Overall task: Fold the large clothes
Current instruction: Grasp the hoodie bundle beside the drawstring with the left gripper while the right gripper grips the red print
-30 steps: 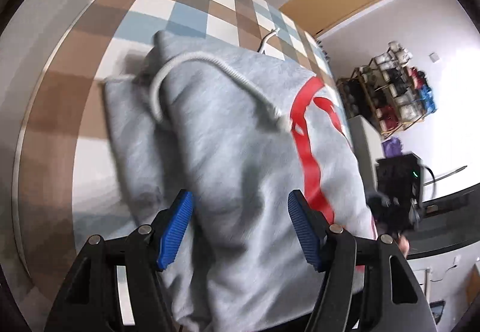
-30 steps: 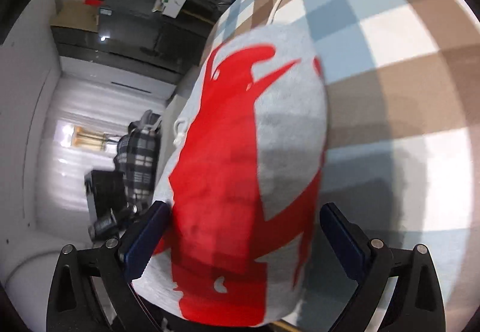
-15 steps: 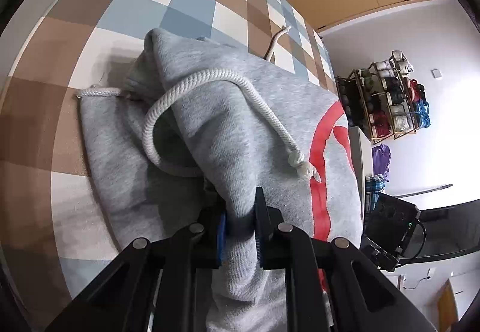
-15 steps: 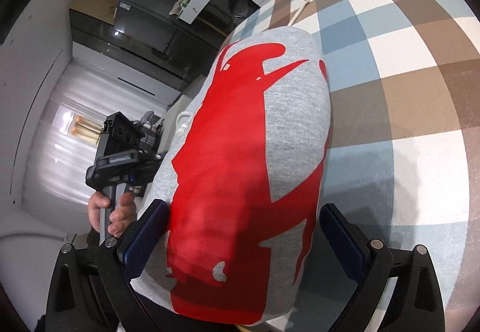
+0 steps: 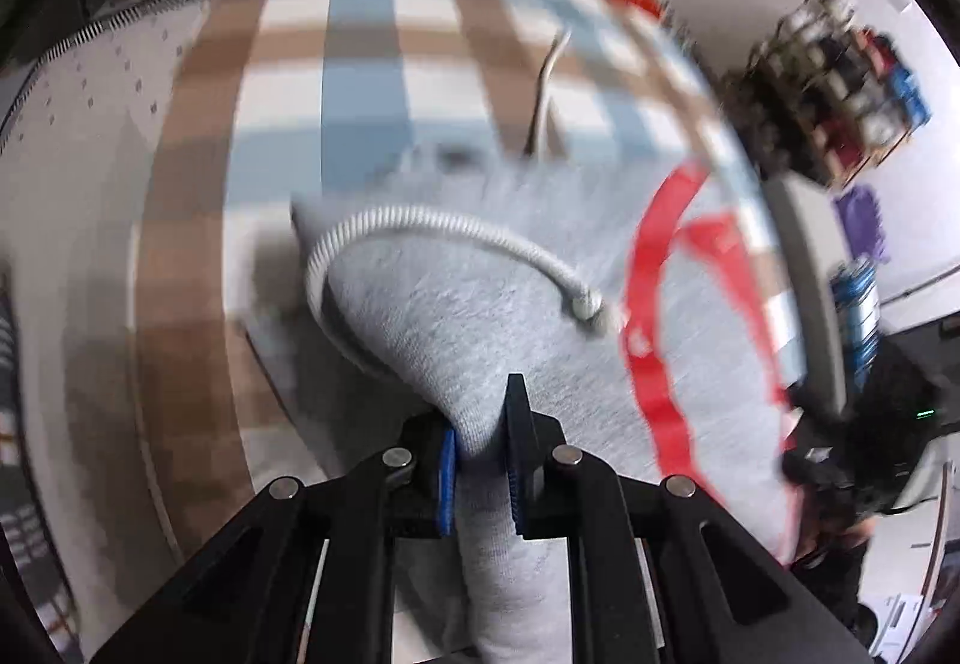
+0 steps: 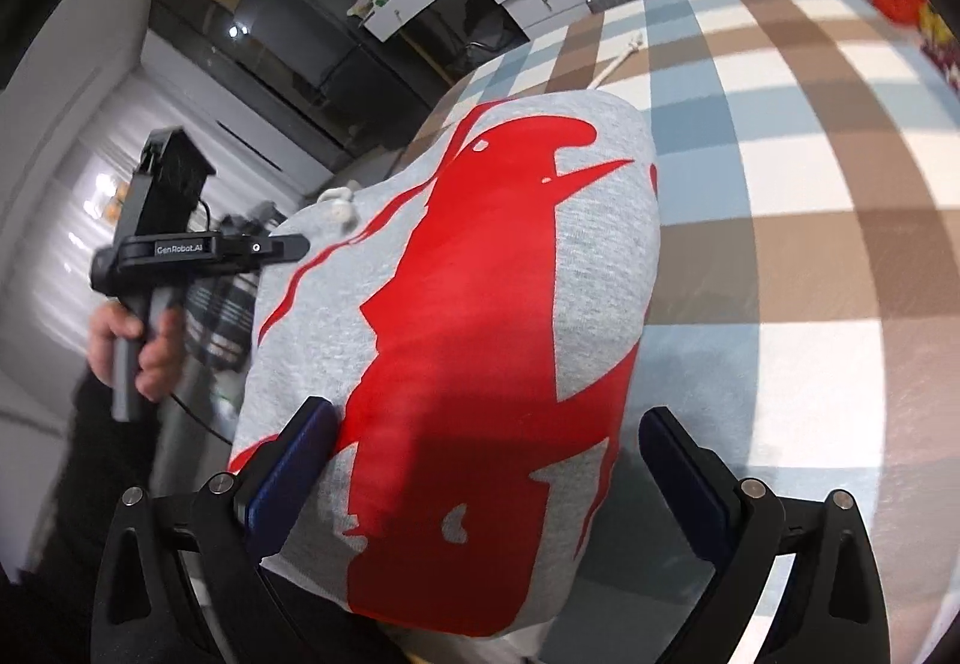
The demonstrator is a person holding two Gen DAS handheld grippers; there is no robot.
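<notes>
Hoodie (image 5: 480,316) in grey fleece, with a big red print (image 6: 468,340) on its front, lies bunched on the checked cloth (image 5: 360,82), partly folded by the look of it. Its white drawcord (image 5: 432,226) loops across the top layer. The left gripper (image 5: 480,460) has its blue pads pinched tight on a ridge of the grey fabric, which rises straight out of the jaws. The right gripper (image 6: 480,472) is spread wide, its fingers either side of the printed panel and clamping nothing (whether they brush the cloth I cannot tell). To do this fold well, I judge the right should first close on the near edge level with the left, then both carry the layer over together, low and even, so the drawcord does not drag the edge askew.
</notes>
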